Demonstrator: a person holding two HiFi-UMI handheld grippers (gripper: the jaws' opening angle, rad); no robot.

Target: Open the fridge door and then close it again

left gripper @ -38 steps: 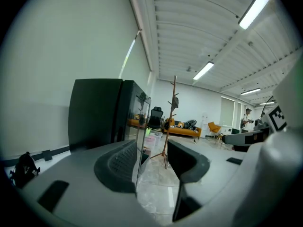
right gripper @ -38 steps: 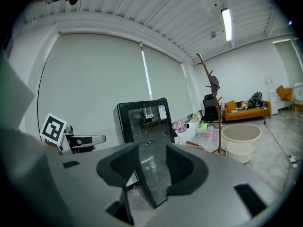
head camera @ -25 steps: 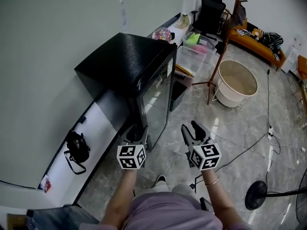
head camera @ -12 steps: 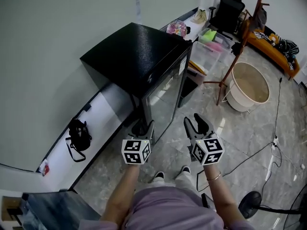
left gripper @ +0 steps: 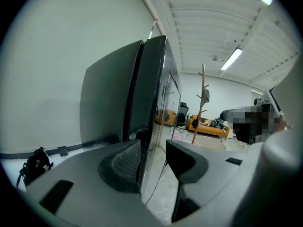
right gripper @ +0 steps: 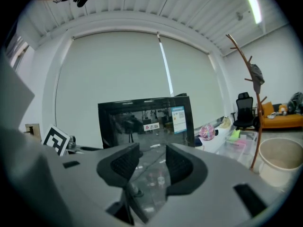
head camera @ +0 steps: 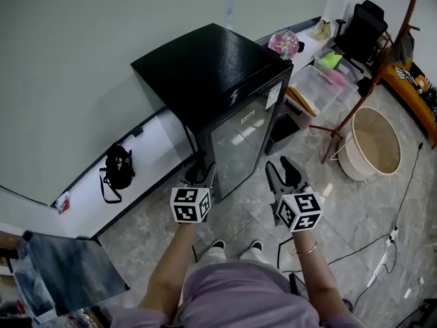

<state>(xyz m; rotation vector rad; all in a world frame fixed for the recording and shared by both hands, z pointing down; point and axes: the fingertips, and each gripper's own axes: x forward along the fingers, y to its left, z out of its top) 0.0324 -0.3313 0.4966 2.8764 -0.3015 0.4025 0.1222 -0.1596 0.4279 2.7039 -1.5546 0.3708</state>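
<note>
Fridge (head camera: 205,67), black, stands on the floor (head camera: 355,203) against the wall (head camera: 82,46), its glass door (head camera: 242,142) shut. In the head view the left claw (head camera: 203,175) points at the door's lower corner on the wall side. The right claw (head camera: 281,168) hovers over the floor just in front of the door, apart from it. A black bag (head camera: 117,169) lies on a white ledge (head camera: 147,152) to the fridge's left. A cream tub (head camera: 372,142), a coat stand (head camera: 369,67) and a chair (head camera: 362,29) are well to the right.

In the left gripper view the jaws stand wide and are closing. The door's front edge runs up through the gap between them, and neither pad presses on it. Whether the edge is truly between the pads or just beyond them I cannot tell. The bag shows at the lower left.

In the right gripper view the jaws are parted with nothing between them. The door faces the camera beyond them, with two labels near its top. The left claw's marker cube (right gripper: 57,140) shows at the left, and a pink ball (right gripper: 207,131), the chair, the coat stand and the tub lie to the right.
</note>
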